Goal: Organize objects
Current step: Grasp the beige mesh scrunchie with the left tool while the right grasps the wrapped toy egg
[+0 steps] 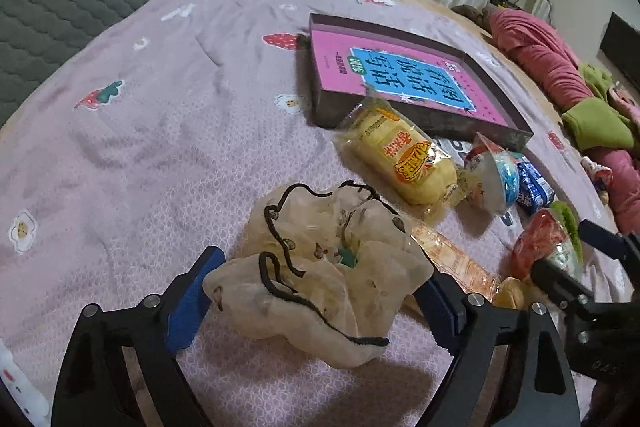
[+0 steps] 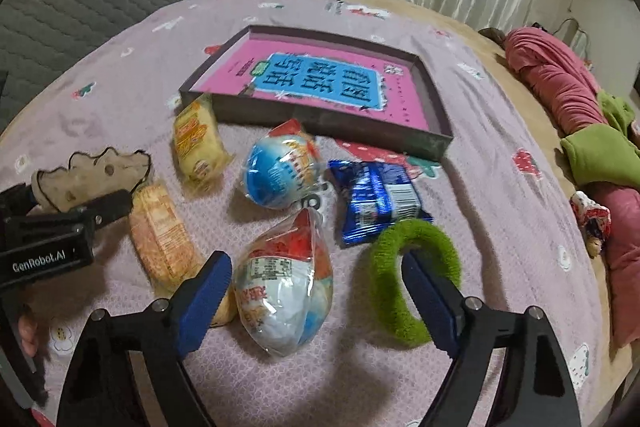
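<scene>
A shallow dark box (image 2: 320, 123) lay flat on the pink bedspread, holding a pink book with a blue title panel (image 2: 320, 83). Just before its near wall sat a yellow wrapped snack (image 2: 200, 147), tilted, one end touching the box. Beside it lay a blue-and-white egg-shaped toy in clear wrap (image 2: 280, 173), then a crumpled blue foil packet (image 2: 376, 203). Nearer, a red-and-white wrapped egg (image 2: 286, 287) lay on its side, with a fuzzy green ring (image 2: 412, 283) flat to its right and an orange wafer pack (image 2: 164, 239) to its left. A crumpled cream mesh pouch with black cord trim (image 1: 320, 267) lay farthest left.
</scene>
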`<action>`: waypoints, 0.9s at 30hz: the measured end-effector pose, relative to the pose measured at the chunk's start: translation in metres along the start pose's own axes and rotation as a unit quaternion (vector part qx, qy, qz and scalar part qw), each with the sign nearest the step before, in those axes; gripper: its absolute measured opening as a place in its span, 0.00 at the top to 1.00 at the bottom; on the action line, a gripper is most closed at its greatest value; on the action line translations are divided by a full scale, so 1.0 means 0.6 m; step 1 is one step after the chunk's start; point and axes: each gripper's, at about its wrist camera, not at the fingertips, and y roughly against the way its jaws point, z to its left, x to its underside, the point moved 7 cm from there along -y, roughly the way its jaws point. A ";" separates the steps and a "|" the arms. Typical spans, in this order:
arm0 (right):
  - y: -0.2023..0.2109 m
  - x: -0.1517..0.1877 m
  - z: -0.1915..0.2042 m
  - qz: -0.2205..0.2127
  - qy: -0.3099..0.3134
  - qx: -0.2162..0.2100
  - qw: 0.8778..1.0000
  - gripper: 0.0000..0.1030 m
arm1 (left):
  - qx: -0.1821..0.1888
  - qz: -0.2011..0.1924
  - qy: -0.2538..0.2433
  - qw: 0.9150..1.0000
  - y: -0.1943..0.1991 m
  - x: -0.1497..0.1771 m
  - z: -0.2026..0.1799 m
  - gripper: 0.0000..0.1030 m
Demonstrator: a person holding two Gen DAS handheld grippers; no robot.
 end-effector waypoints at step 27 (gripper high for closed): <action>0.042 0.012 0.001 -0.015 -0.018 -0.067 0.997 0.47 | 0.032 -0.016 0.003 0.999 0.063 0.010 -0.034 0.84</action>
